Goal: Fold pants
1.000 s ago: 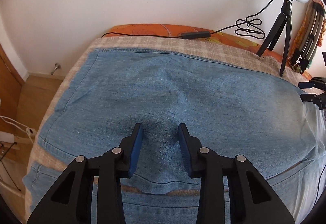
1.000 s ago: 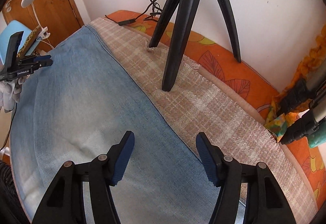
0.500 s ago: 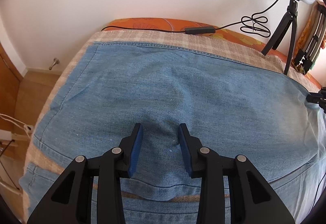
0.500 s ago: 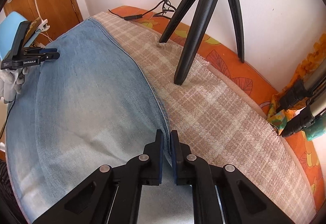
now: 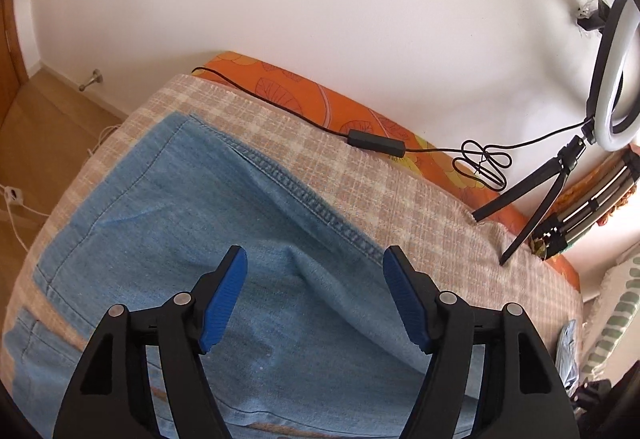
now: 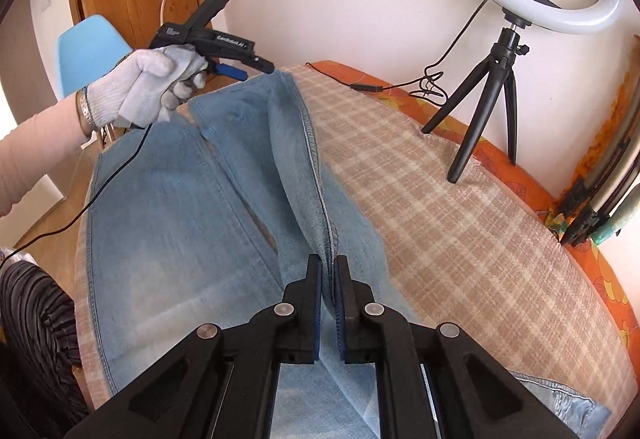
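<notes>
Jeans (image 6: 168, 207) lie partly folded on the checked blanket (image 6: 460, 223); right gripper (image 6: 328, 271) clamps the far seam, left gripper (image 5: 316, 271) gapes empty; folding remains.

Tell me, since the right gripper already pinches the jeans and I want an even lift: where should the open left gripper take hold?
On the stitched side seam of the jeans, just ahead of the left gripper. Come from above and the near side, with one finger on each side of the raised ridge. The right gripper probably holds that same seam, so both grips would share one edge.
</notes>
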Tool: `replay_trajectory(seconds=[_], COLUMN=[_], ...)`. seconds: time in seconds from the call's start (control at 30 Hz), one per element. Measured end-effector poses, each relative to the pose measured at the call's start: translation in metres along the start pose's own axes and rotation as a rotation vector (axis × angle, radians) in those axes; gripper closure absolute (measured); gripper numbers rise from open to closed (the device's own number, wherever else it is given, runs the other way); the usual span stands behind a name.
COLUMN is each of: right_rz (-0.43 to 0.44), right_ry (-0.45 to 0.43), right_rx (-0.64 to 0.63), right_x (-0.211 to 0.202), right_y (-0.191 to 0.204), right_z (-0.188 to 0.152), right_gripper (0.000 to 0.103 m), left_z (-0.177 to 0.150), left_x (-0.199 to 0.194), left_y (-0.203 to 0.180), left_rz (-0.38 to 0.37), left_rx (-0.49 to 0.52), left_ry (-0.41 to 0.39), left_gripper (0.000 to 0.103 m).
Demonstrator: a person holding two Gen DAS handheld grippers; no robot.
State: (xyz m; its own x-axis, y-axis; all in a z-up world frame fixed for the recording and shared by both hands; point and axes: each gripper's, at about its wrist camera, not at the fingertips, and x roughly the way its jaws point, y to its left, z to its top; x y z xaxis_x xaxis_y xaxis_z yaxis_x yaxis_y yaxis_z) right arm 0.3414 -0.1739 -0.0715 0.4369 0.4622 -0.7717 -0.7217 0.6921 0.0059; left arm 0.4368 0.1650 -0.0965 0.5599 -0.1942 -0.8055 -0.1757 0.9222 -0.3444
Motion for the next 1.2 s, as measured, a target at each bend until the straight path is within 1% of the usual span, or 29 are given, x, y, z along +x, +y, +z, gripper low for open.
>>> replay_trajectory(seconds=[0.07, 0.17, 0.3, 0.4, 0.43, 0.5, 0.53, 0.57, 0.6, 0.63, 0.67, 0.73, 0.8, 0.9, 1.0, 1.1, 1.2], right_rz=[0.002, -0.007, -0.005, -0.01, -0.016, -0.019, -0.021, -0.027, -0.036, -0.043, -0.051, -0.08, -0.109, -0.139, -0.17, -0.182, -0.184], right_ry=[0.012, 0.023, 0.035, 0.042, 0.043, 0.044, 0.043, 0.041, 0.04, 0.037, 0.034, 0.023, 0.005, -0.005, -0.019, -0.025, -0.026], right_rx=[-0.015, -0.045, -0.091, -0.107, -0.118, -0.122, -0.121, -0.119, -0.117, -0.115, -0.11, -0.107, -0.107, -0.094, -0.092, -0.095, -0.108], right_x=[0.002, 0.004, 0.007, 0.01, 0.01, 0.01, 0.01, 0.009, 0.008, 0.008, 0.007, 0.004, 0.001, -0.008, -0.02, -0.032, -0.044], right_y=[0.008, 0.019, 0.03, 0.034, 0.035, 0.036, 0.035, 0.035, 0.034, 0.033, 0.032, 0.031, 0.031, 0.029, 0.032, 0.04, 0.053], right_z=[-0.004, -0.008, -0.013, -0.017, -0.018, -0.019, -0.019, -0.018, -0.017, -0.016, -0.015, -0.012, -0.009, -0.003, 0.002, 0.004, 0.0], right_gripper=[0.099, 0.099, 0.099, 0.099, 0.099, 0.099, 0.099, 0.099, 0.099, 0.1, 0.1, 0.1, 0.1, 0.1, 0.1, 0.1, 0.1], left_z=[0.004, 0.009, 0.011, 0.009, 0.008, 0.004, 0.003, 0.002, 0.001, -0.001, -0.002, -0.005, -0.009, -0.013, -0.013, -0.022, -0.039], left_x=[0.014, 0.035, 0.055, 0.065, 0.066, 0.064, 0.06, 0.056, 0.053, 0.05, 0.048, 0.041, 0.029, 0.002, -0.028, -0.063, -0.09], left_y=[-0.001, -0.005, -0.012, -0.011, -0.007, 0.005, 0.012, 0.019, 0.024, 0.03, 0.035, 0.04, 0.044, 0.041, 0.045, 0.05, 0.057], left_rz=[-0.001, 0.044, 0.147, 0.198, 0.199, 0.167, 0.145, 0.132, 0.126, 0.118, 0.113, 0.095, 0.079, 0.07, 0.04, 0.023, 0.015], left_rx=[-0.036, -0.063, -0.063, -0.058, -0.08, -0.151, -0.186, -0.21, -0.225, -0.229, -0.232, -0.23, -0.226, -0.19, -0.193, -0.18, -0.173], left_ry=[0.034, 0.089, 0.125, 0.119, 0.113, 0.085, 0.06, 0.039, 0.024, 0.014, 0.005, -0.022, -0.053, -0.104, -0.154, -0.196, -0.231], left_gripper=[0.033, 0.033, 0.033, 0.033, 0.033, 0.036, 0.043, 0.057, 0.067, 0.089, 0.096, 0.098, 0.099, 0.099, 0.099, 0.099, 0.099])
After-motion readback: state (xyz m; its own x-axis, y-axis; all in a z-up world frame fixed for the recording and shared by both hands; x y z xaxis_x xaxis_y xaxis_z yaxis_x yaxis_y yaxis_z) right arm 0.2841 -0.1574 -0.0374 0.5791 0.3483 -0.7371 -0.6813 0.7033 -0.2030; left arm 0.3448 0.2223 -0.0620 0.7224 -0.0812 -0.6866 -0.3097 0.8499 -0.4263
